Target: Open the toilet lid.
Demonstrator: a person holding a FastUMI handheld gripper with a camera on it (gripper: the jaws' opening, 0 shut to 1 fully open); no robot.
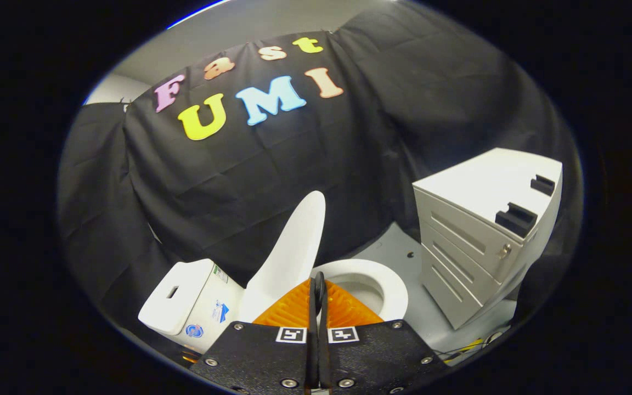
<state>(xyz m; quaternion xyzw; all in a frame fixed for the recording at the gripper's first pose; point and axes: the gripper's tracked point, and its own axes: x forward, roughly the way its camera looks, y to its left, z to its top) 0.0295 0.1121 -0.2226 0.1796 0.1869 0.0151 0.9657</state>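
Gripper view: tool [319, 285] clenched on nothing, orange fingers [288, 312] pressed together, held above the toilet, clear of it. Toilet lid [288, 258] stands raised just beyond the fingers, leaning toward the tank [184, 299]; white, smooth, tapered. Seat ring [390, 288] exposed. Drawer cabinet [480, 230] nearby.

Toilet seat [390, 285] near side hidden behind hand-held gripper [319, 288], cistern [184, 299] stickers perhaps too small to tell
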